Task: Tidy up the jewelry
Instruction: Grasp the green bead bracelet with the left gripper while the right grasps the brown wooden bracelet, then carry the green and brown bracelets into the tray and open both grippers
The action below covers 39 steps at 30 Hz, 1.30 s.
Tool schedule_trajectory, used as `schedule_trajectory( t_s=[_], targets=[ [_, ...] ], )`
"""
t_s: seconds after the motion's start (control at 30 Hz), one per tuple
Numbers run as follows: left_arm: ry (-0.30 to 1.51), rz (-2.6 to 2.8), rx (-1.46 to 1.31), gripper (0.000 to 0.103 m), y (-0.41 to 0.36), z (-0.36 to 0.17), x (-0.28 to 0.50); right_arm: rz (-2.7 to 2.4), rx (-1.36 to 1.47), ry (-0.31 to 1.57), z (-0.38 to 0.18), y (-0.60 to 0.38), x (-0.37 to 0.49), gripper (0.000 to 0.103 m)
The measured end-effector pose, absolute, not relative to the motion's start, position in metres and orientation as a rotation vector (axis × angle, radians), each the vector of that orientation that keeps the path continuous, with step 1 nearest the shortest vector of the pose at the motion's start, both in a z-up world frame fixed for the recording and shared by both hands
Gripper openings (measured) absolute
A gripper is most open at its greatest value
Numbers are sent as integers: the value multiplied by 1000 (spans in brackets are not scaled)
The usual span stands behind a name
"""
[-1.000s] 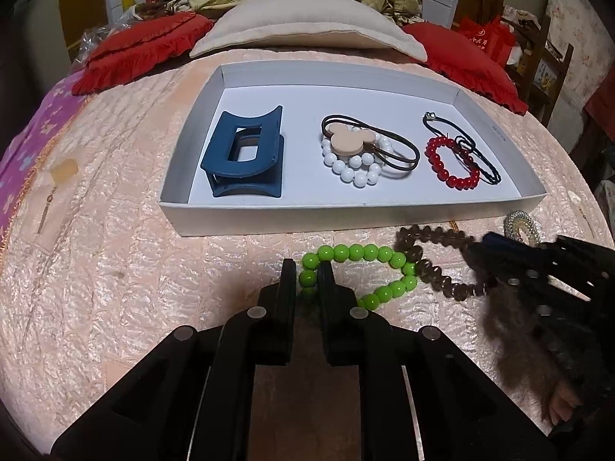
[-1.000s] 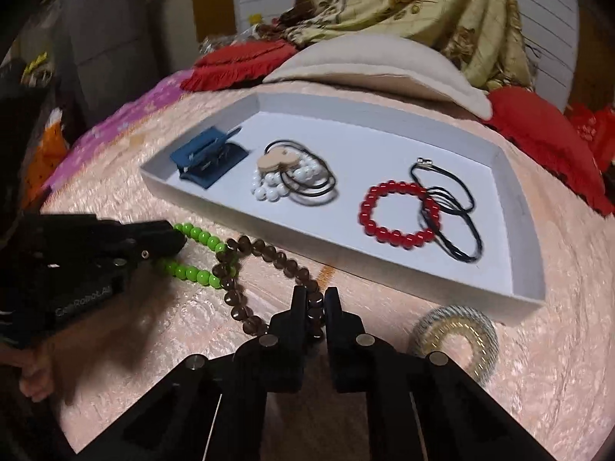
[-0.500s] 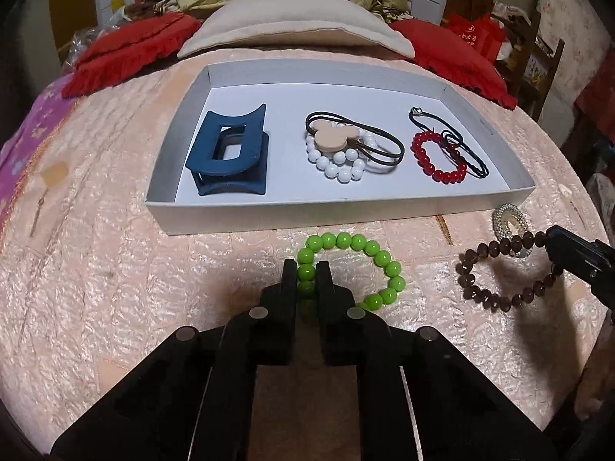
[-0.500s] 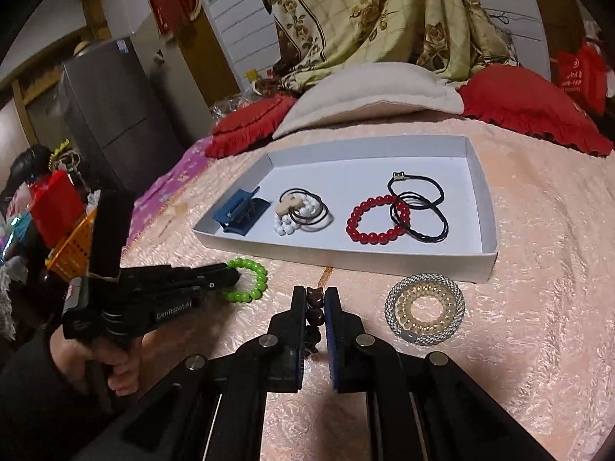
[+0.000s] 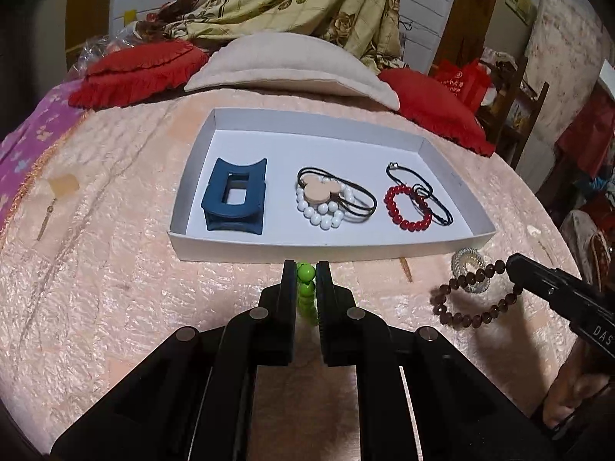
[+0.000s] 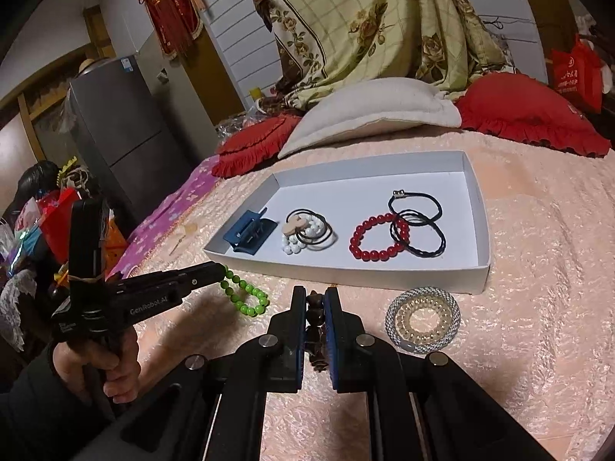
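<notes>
Both bracelets are now hanging lifted off the bed, just before the tray's (image 5: 307,250) near edge. Left hand-held gripper (image 5: 306,274) is pinching the green bracelet (image 6: 246,295), level and pointing forward; right hand-held gripper (image 6: 316,301) is clamping the brown bracelet (image 5: 471,294), beside 1 coiled hair tie (image 6: 423,314).

A bed covered by a peach-pink textured quilted bedspread (image 5: 115,269) is seen, with a purple flowered sheet (image 6: 169,211) showing along its left edge. At its far edge, 1 beige flat pillow (image 5: 288,65) is flanked by 2 red ruffled cushions (image 5: 142,69) (image 6: 530,115). Behind them, a cream floral-patterned blanket (image 6: 365,27) is hung against a white panelled wall (image 6: 230,19). A grey metal refrigerator (image 6: 127,130) is placed left of the bed. Warm, dim light is cast throughout.
</notes>
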<state>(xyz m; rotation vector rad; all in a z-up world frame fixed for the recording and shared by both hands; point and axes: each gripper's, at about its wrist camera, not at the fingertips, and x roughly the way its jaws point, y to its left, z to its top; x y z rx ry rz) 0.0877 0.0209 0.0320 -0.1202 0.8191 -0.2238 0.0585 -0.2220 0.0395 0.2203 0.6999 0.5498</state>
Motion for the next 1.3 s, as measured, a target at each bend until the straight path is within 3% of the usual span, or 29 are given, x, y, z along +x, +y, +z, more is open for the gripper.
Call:
schedule_trajectory(
  t_s=[0.7, 0.93, 1.3],
  targets=[
    [852, -191, -83, 8, 16, 25, 89, 483, 103, 739, 28, -198, 60, 8],
    [857, -182, -71, 8, 14, 22, 89, 492, 181, 764, 21, -208, 63, 8],
    [813, -202, -103, 8, 18, 35, 83, 472, 141, 651, 45, -211, 54, 8]
  ],
)
